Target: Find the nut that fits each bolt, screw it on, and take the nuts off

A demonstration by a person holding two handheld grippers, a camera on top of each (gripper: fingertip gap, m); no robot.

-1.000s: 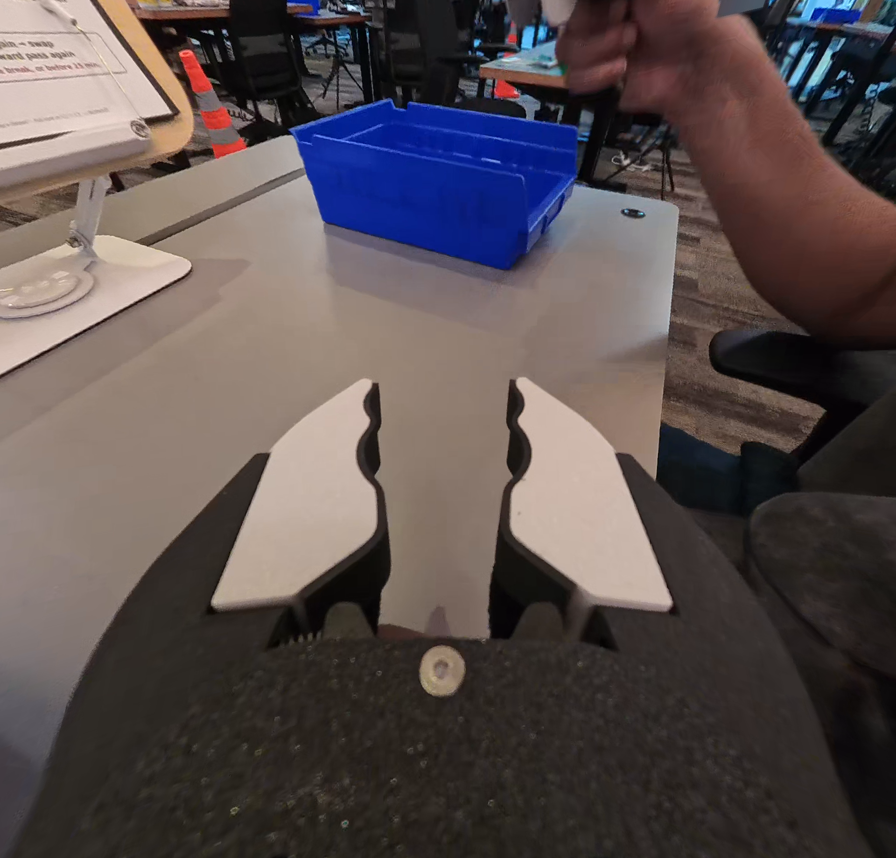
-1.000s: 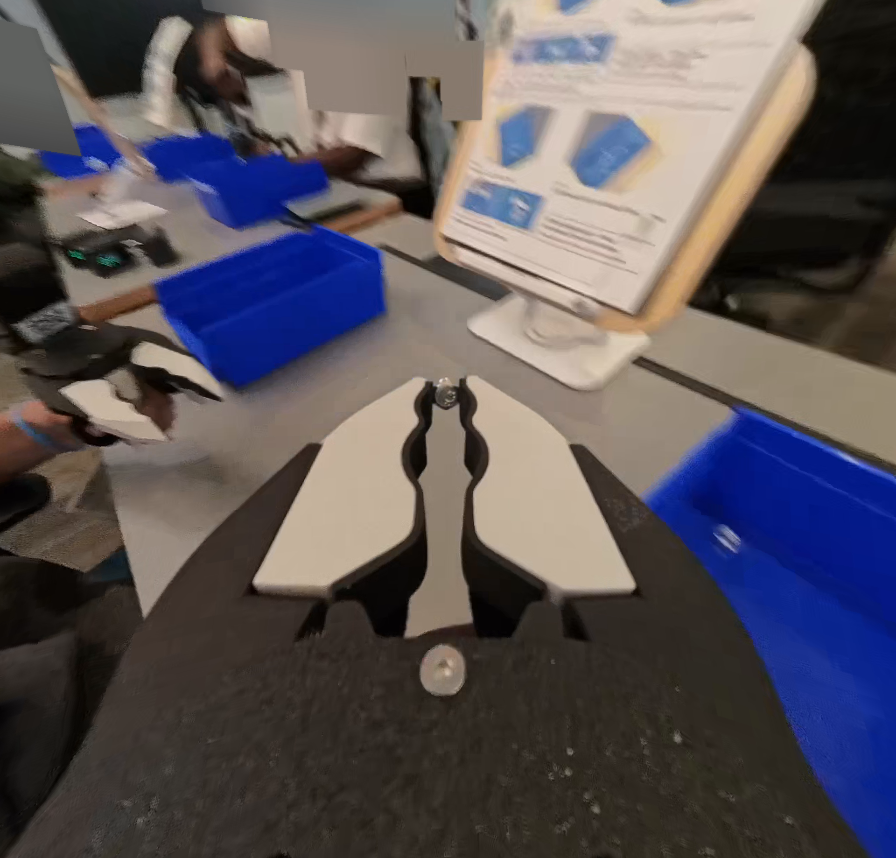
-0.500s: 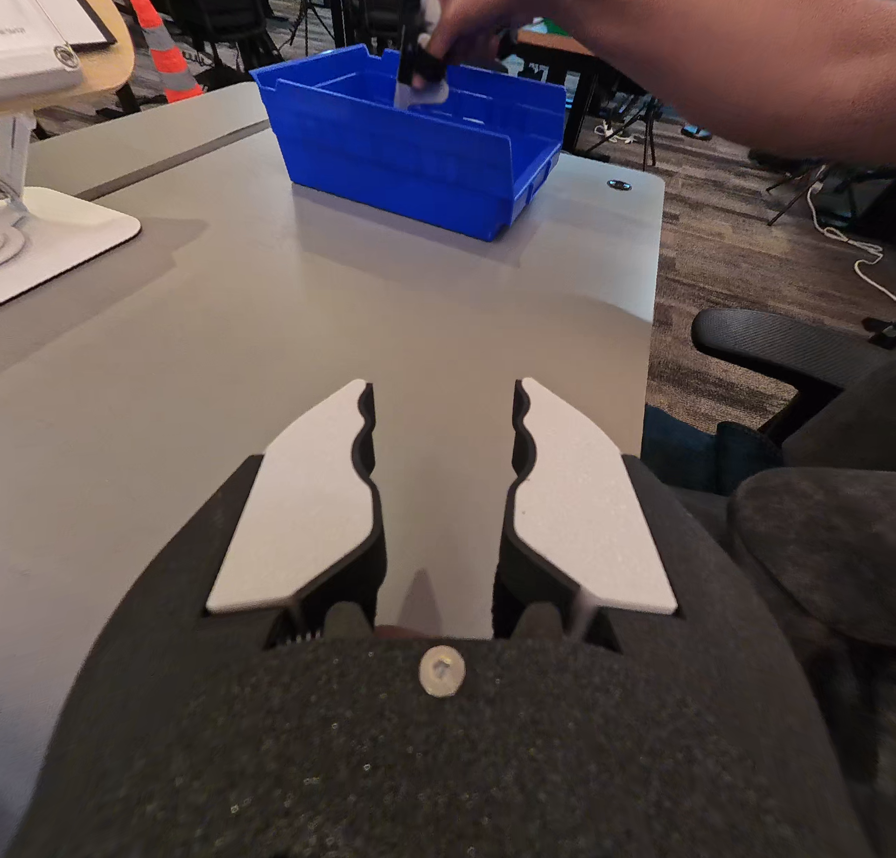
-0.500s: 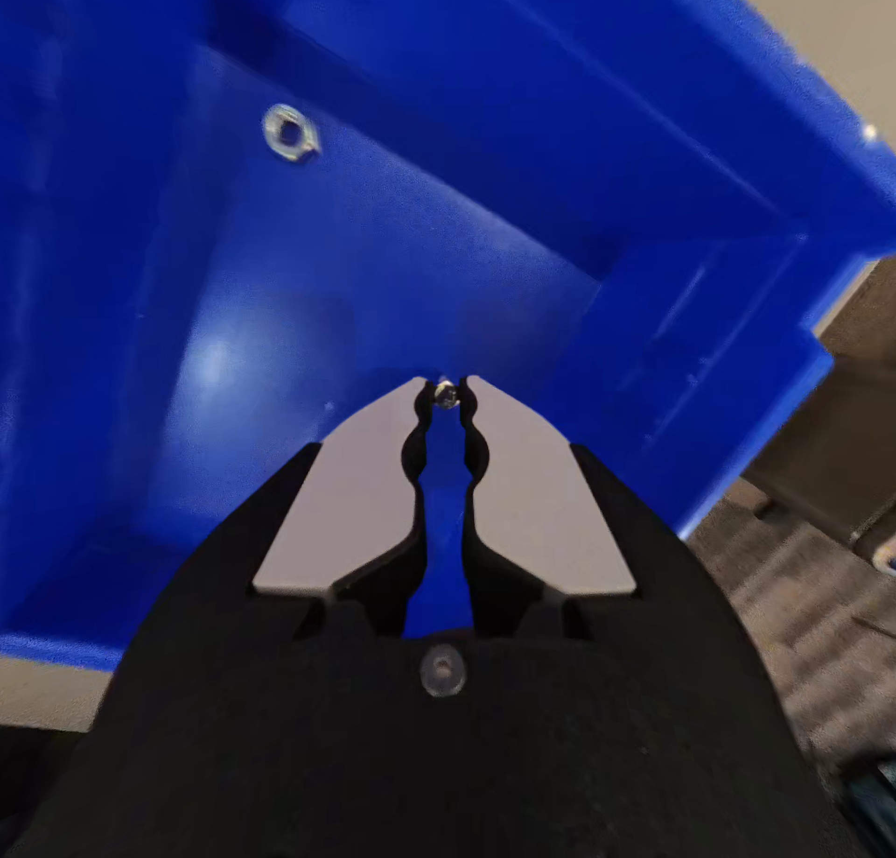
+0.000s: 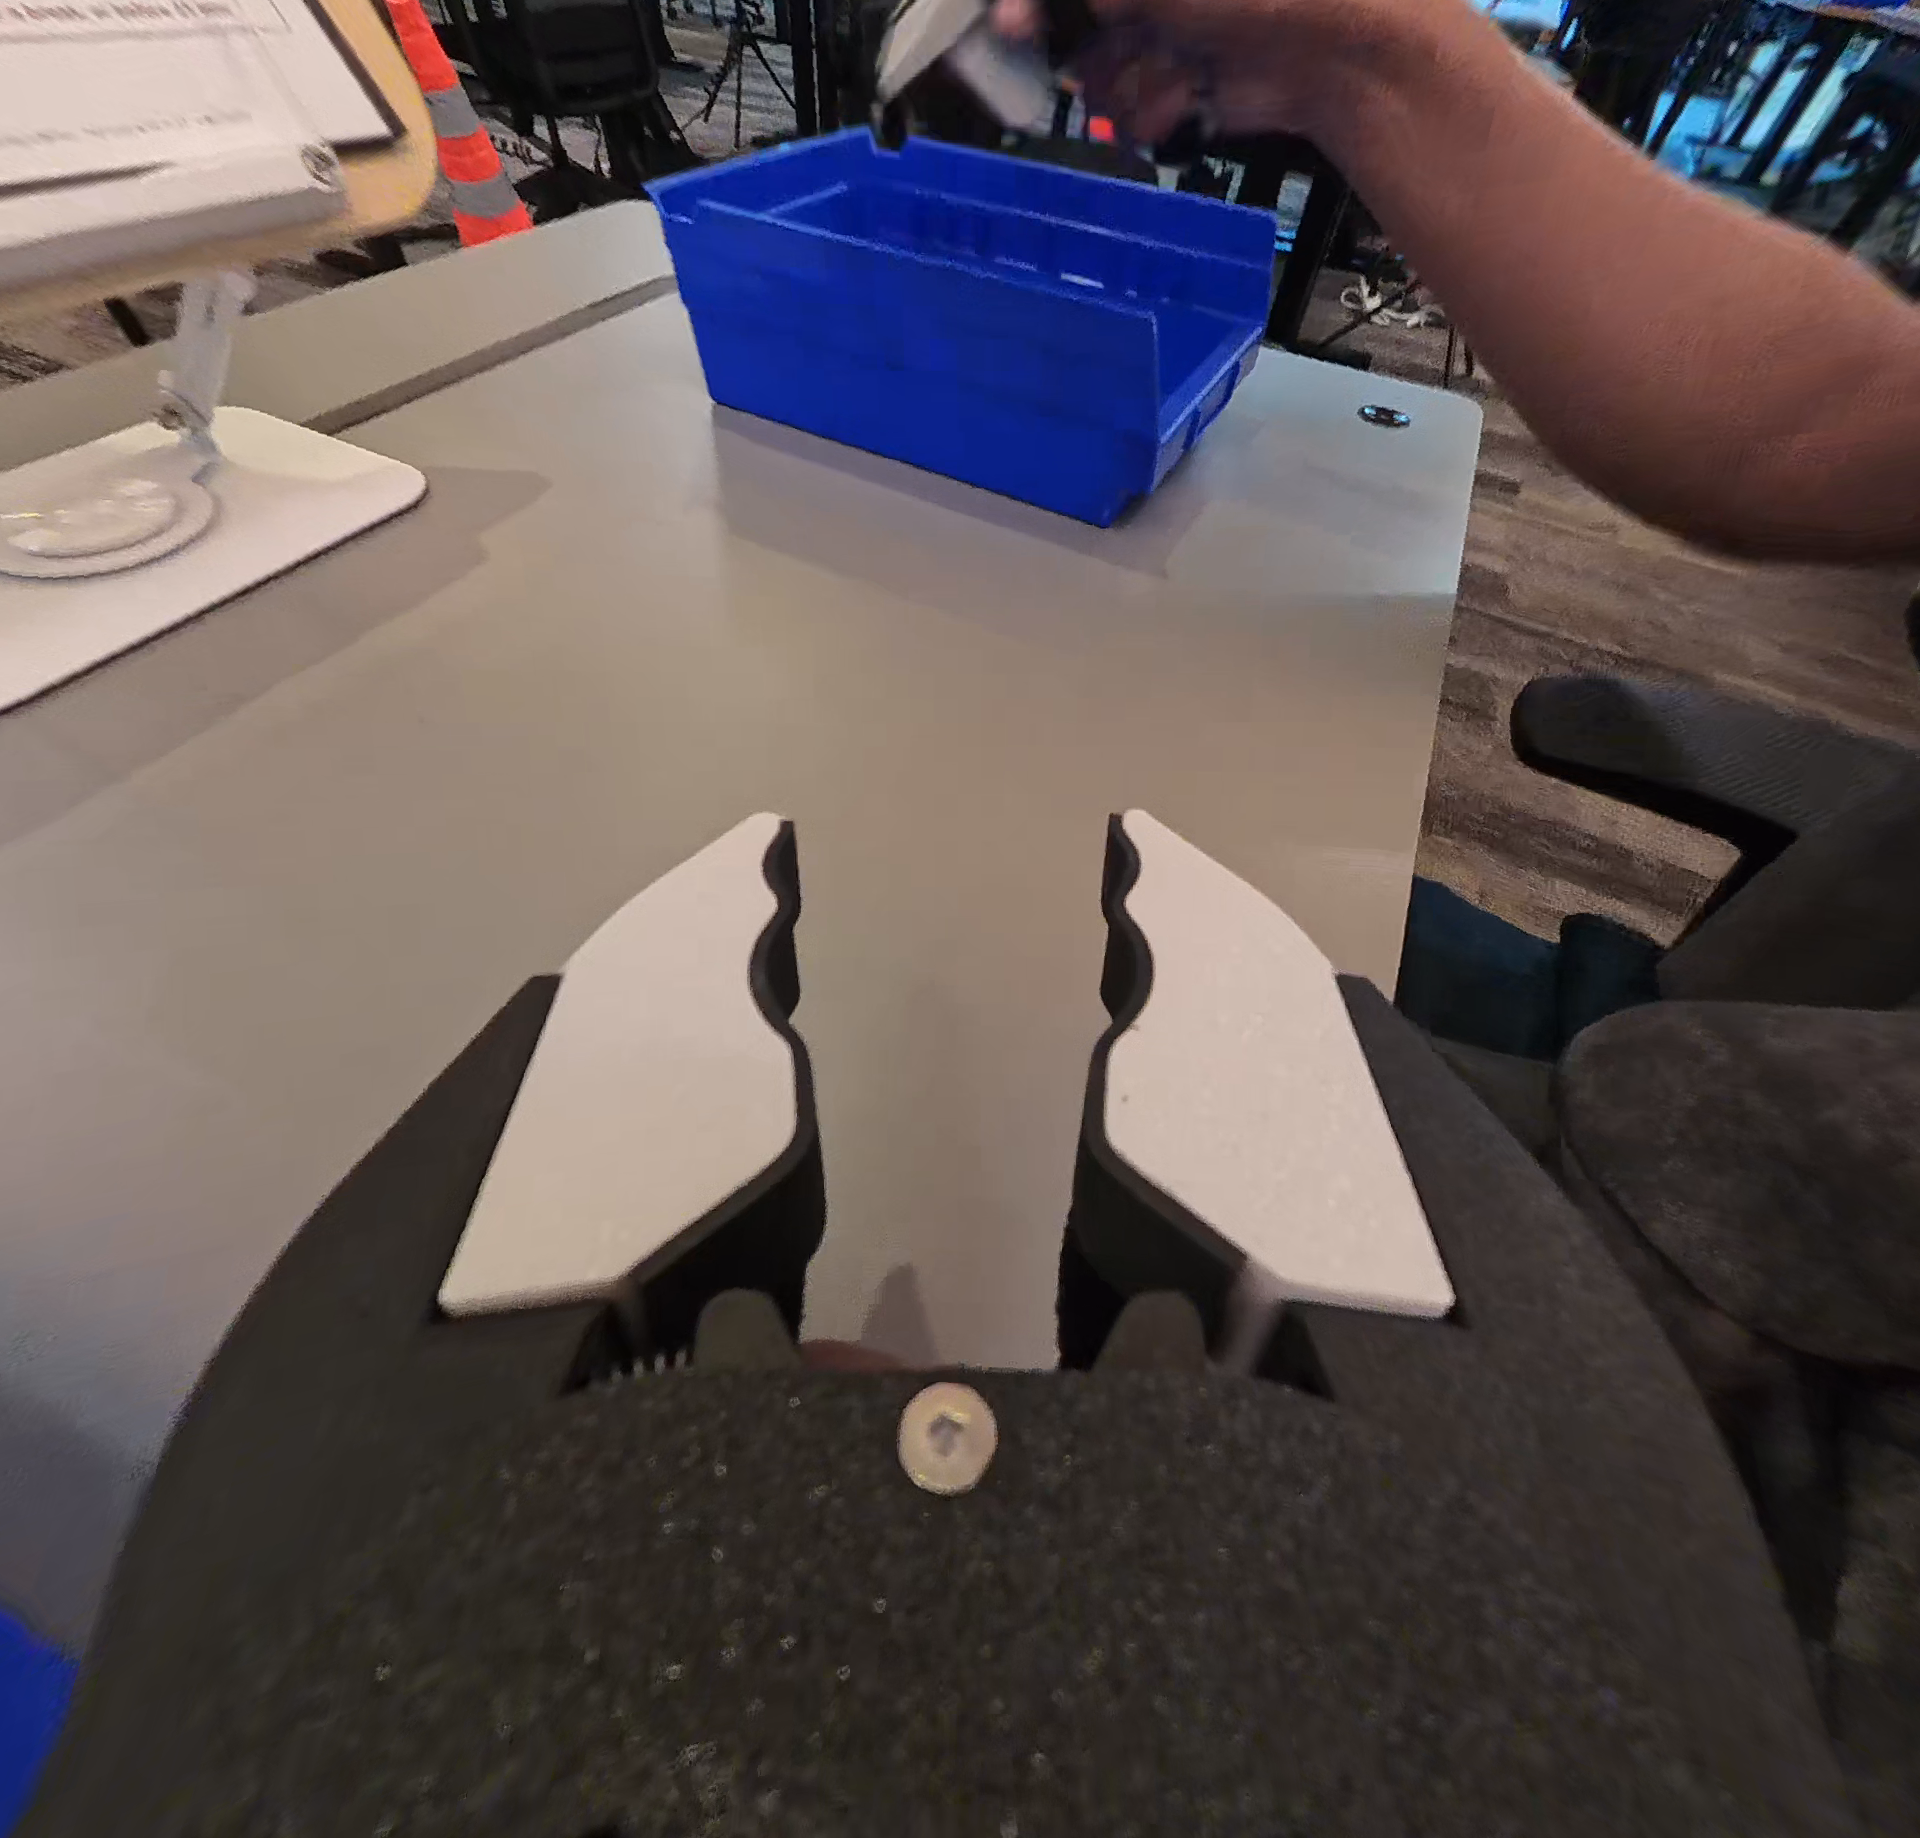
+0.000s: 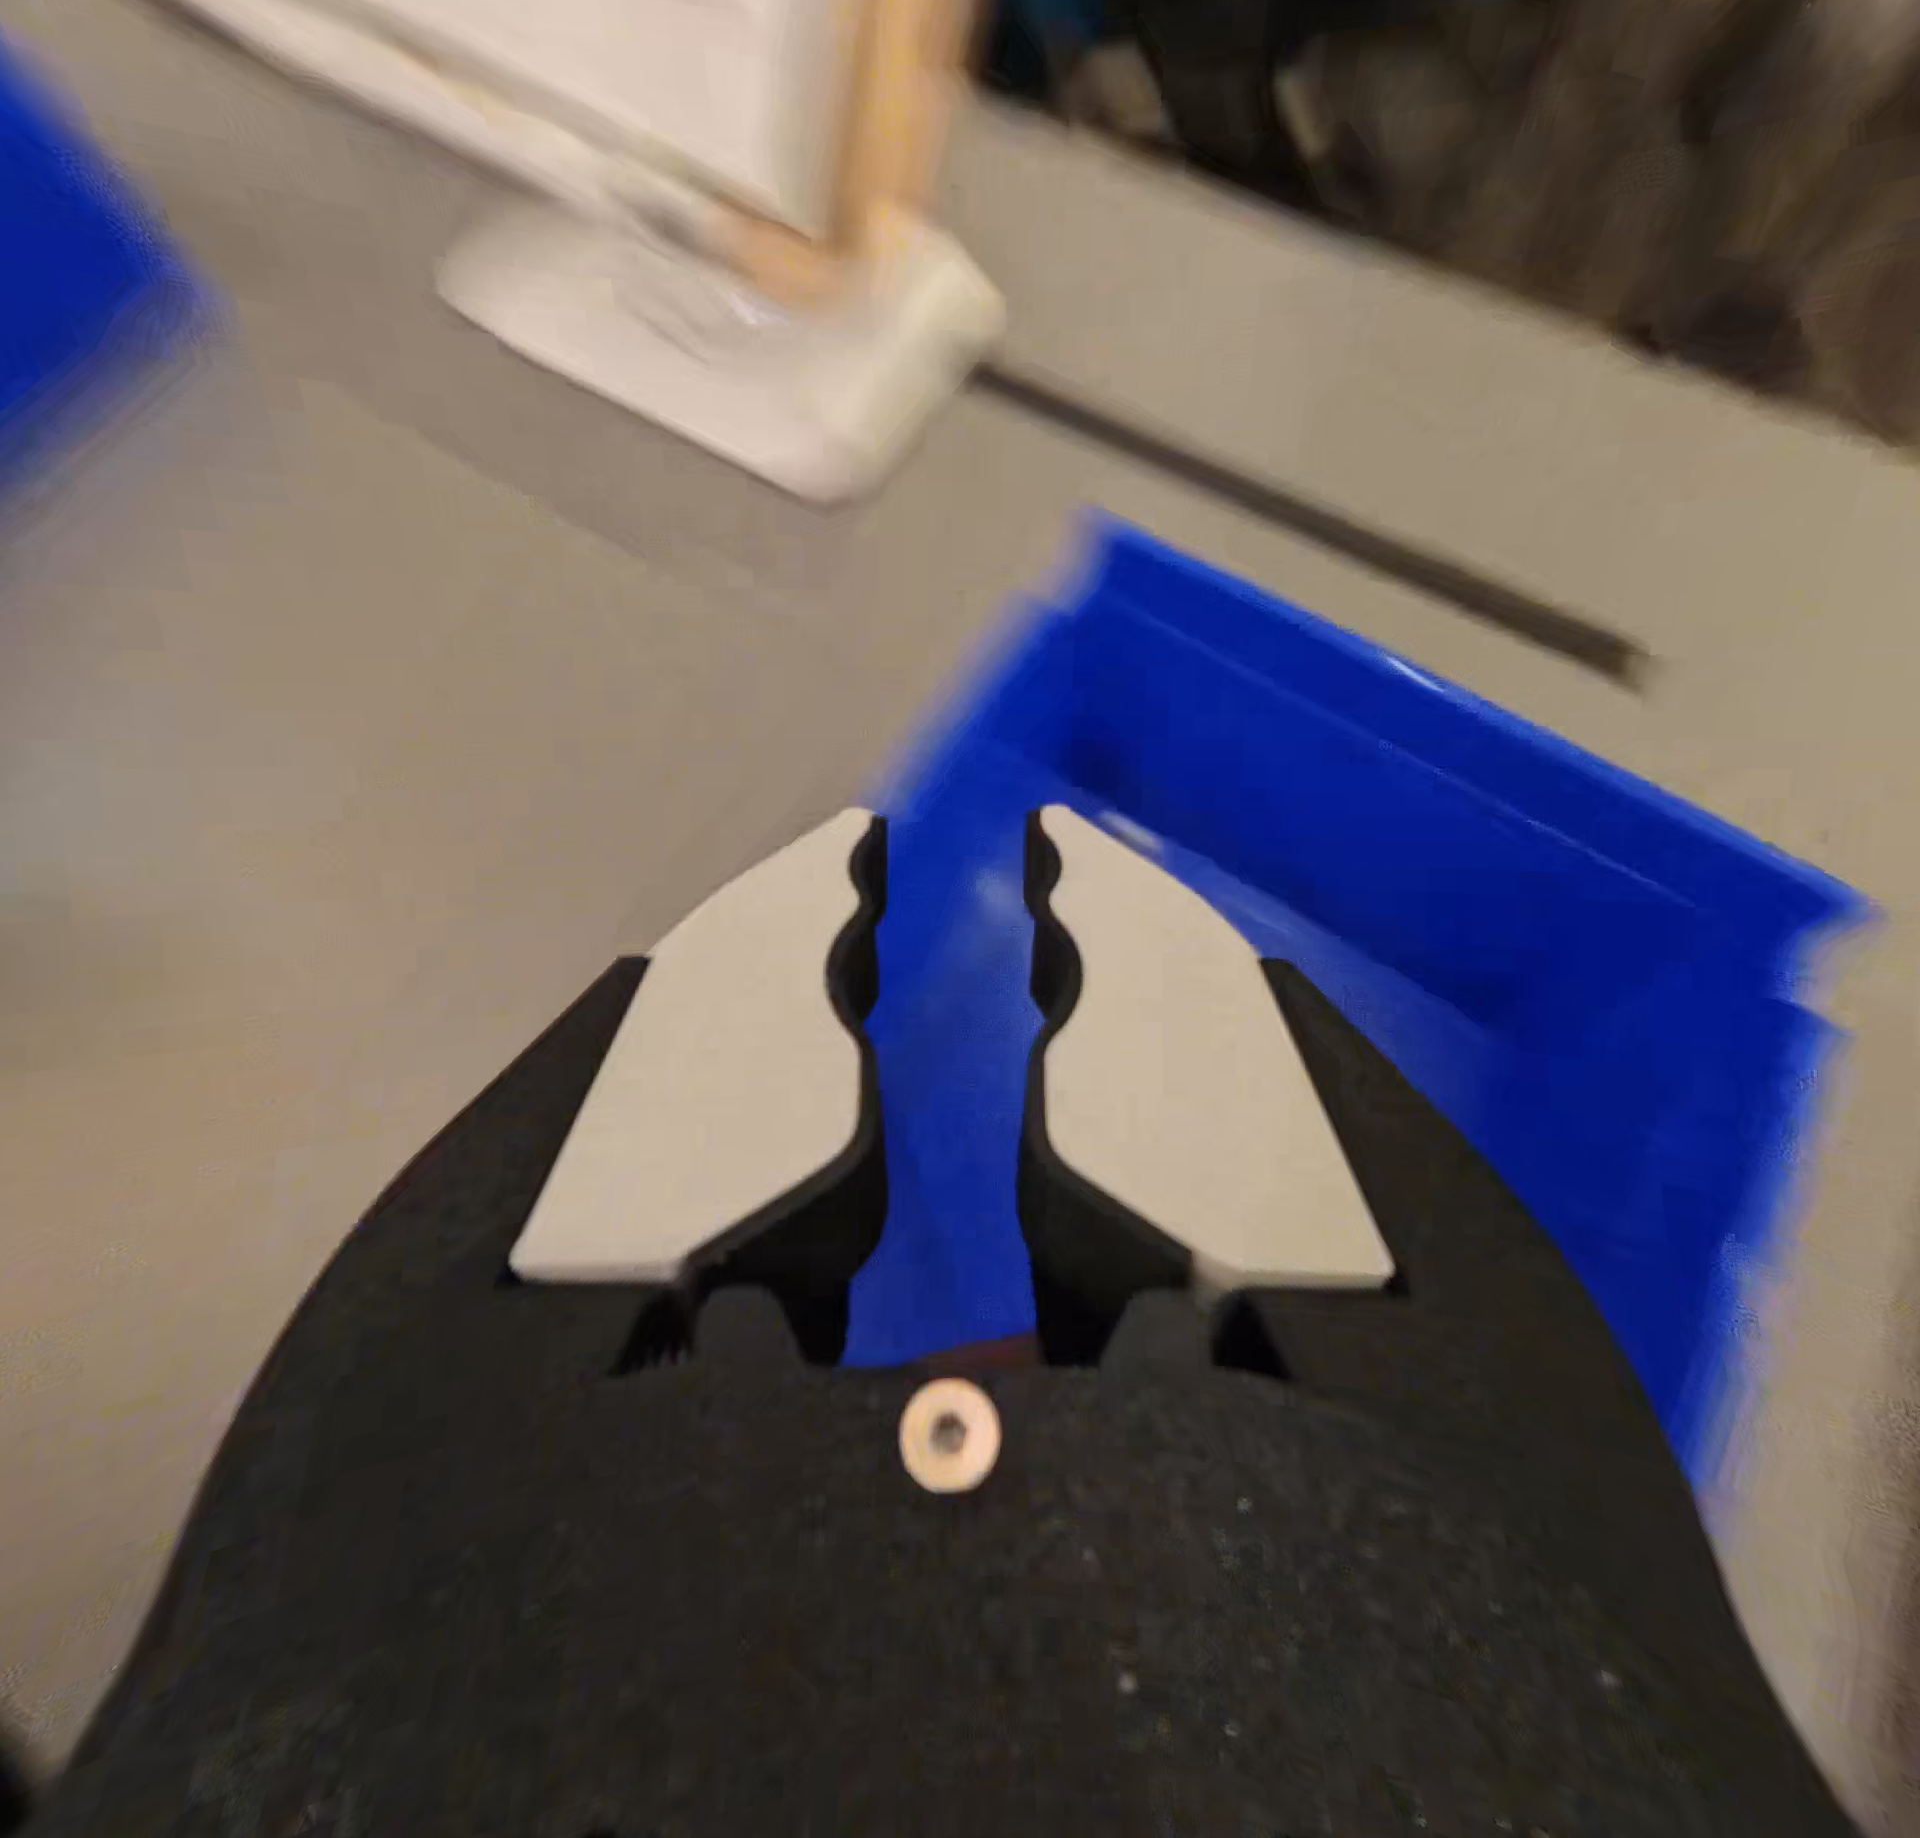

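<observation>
My left gripper (image 5: 951, 827) is open and empty, low over the grey table (image 5: 727, 666). A blue bin (image 5: 966, 354) stands at the table's far end. In the left wrist view a hand holds my right gripper (image 5: 935, 53) tilted above the bin's back rim. The right wrist view is blurred by motion. There my right gripper (image 6: 956, 822) is open, with only the blue bin (image 6: 1455, 853) showing between its fingers. No nut or bolt shows in either view.
A white stand with a document board (image 5: 156, 438) is at the left and also shows in the right wrist view (image 6: 727, 354). An orange cone (image 5: 457, 147) stands behind the table. A dark chair armrest (image 5: 1662, 749) is at the right edge. Another blue shape (image 6: 62, 282) is far left. One gripper's finger ends stand about 40 cm off the other's.
My right gripper carried a small metal piece at its fingertips into the blue bin, then opened and lifted out; the piece is gone from its grasp. The left gripper opened slightly wider.
</observation>
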